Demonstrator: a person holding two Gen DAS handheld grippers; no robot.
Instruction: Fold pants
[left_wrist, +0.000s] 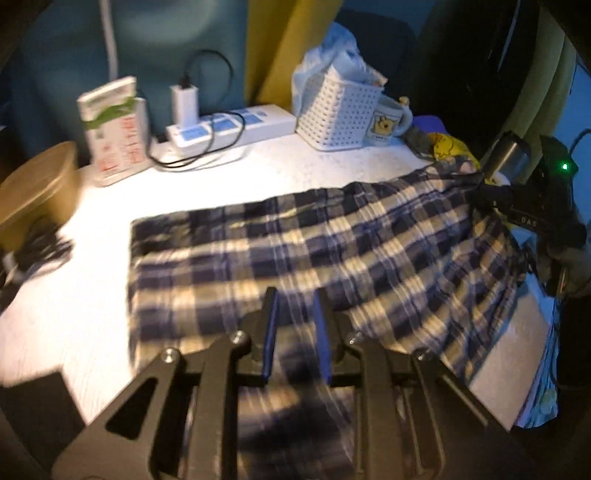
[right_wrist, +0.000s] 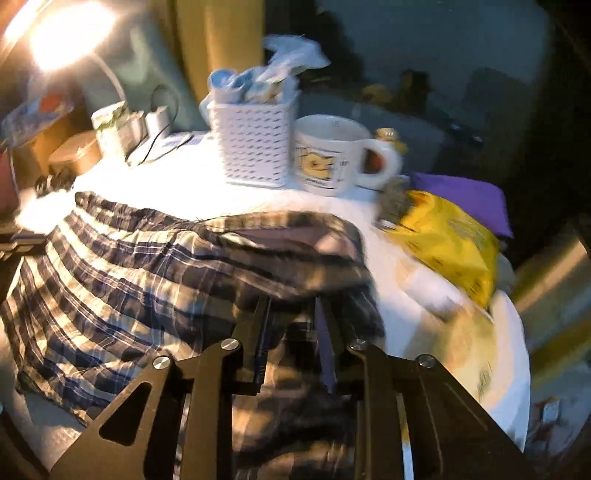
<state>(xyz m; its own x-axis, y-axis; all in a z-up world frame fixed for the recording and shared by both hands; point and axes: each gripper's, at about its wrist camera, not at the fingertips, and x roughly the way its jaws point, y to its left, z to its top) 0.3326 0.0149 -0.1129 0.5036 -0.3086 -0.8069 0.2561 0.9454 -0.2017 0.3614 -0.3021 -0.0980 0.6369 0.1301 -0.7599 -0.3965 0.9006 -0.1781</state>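
Observation:
The blue, white and grey plaid pants (left_wrist: 295, 240) lie across the white table (left_wrist: 207, 173), folded lengthwise, with the hem end at the left. My left gripper (left_wrist: 294, 295) hovers over the near edge of the pants with its jaws apart and cloth showing between the blue pads. My right gripper (right_wrist: 291, 301) is at the waistband end of the pants (right_wrist: 147, 273), jaws apart, with bunched cloth lying between and under its fingers. The right gripper also shows in the left wrist view (left_wrist: 491, 195) at the far right end of the pants.
At the back stand a white perforated basket (left_wrist: 336, 114), a Pooh mug (left_wrist: 388, 122), a power strip with a charger (left_wrist: 229, 125) and a carton (left_wrist: 114, 129). A brown box (left_wrist: 37, 192) sits at left. A yellow bag (right_wrist: 450, 236) and purple cloth (right_wrist: 465, 199) lie at right.

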